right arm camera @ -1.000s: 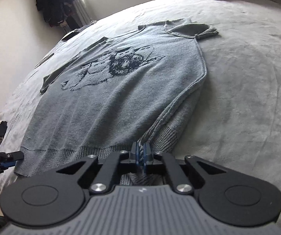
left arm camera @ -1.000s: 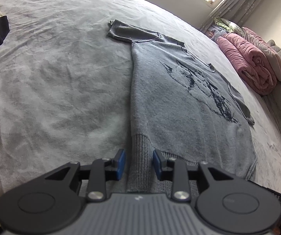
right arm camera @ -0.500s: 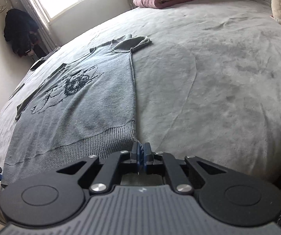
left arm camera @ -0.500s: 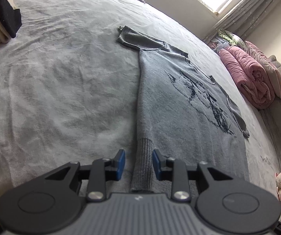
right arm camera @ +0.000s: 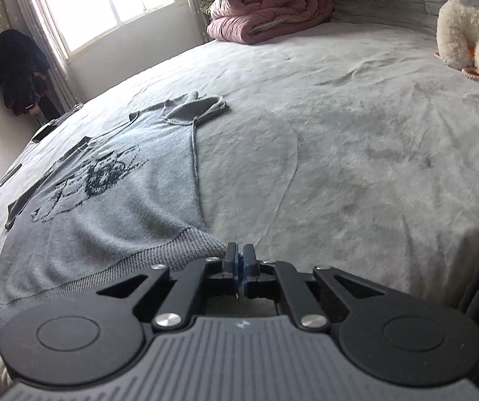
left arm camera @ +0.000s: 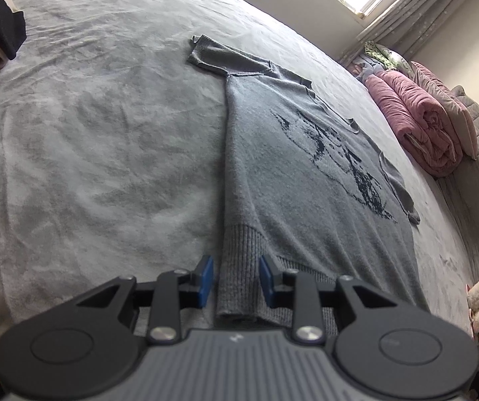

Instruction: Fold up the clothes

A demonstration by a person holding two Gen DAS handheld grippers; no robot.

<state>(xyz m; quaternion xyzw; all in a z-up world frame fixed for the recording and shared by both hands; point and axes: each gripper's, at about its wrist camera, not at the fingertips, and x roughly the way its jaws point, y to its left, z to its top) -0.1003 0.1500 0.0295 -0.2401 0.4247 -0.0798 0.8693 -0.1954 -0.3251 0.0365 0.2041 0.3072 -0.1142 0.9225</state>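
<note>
A grey knit sweater (left arm camera: 289, 173) with a dark printed figure lies face up on the grey bedspread (left arm camera: 89, 133). Its ribbed hem points toward me. My left gripper (left arm camera: 236, 275) hovers over the hem's left corner. The blue pads stand apart on either side of the ribbing without pressing it. In the right wrist view the sweater (right arm camera: 122, 200) spreads out to the left. Its right hem corner puckers up into my right gripper (right arm camera: 240, 257), whose jaws are shut on that corner.
A rolled pink quilt (right arm camera: 269, 6) and pillows sit at the head of the bed. A white plush toy (right arm camera: 466, 36) lies at the right edge. Folded dark and cream clothes (left arm camera: 2, 26) sit at the far left. Dark garments (right arm camera: 15, 67) hang beside the window.
My right gripper has drawn the hem corner out to the right, so the bunched right side of the sweater now lies spread. My left gripper has stayed over its corner.
</note>
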